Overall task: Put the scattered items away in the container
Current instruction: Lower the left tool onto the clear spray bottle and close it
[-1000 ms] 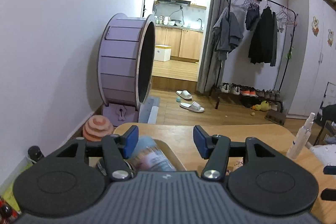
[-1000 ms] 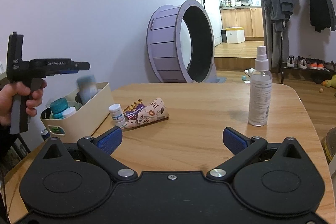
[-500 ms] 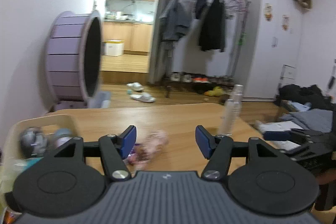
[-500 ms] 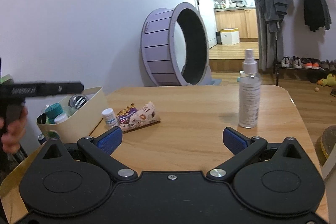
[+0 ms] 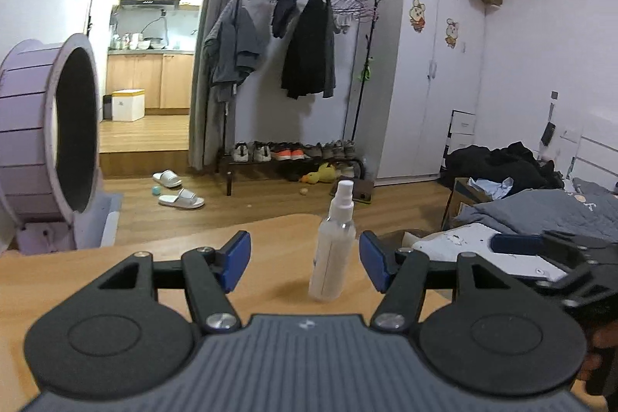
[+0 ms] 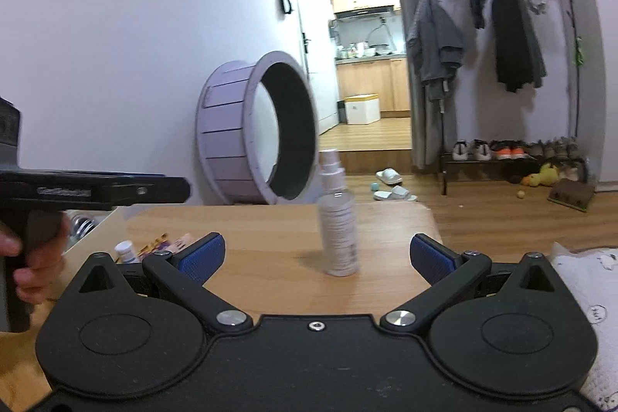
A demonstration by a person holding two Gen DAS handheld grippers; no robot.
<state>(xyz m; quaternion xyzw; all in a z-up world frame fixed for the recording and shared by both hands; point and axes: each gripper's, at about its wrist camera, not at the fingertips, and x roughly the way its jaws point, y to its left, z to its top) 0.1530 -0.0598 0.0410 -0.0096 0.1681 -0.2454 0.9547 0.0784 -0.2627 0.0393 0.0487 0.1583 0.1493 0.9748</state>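
Note:
A clear spray bottle (image 5: pixel 332 250) with a white nozzle stands upright on the wooden table (image 5: pixel 77 277). My left gripper (image 5: pixel 305 267) is open and empty, with the bottle a little ahead between its fingers. My right gripper (image 6: pixel 314 257) is open and empty, and the bottle (image 6: pixel 338 219) stands ahead between its fingers. In the right wrist view the cream container (image 6: pixel 100 230) sits at the left, partly hidden by the left gripper's body (image 6: pixel 92 190). A small white pill bottle (image 6: pixel 125 251) and a snack packet (image 6: pixel 170 243) lie beside the container.
A purple cat wheel (image 6: pixel 258 130) stands on the floor past the table's far edge. A clothes rack with shoes (image 5: pixel 301 157) is further back. Bedding and dark clothes (image 5: pixel 540 203) lie right of the table. The right gripper (image 5: pixel 548 253) shows at the left view's right edge.
My left gripper has swung right, from over the container to face the spray bottle. My right gripper has turned and moved toward the bottle, which now stands nearer between its fingers.

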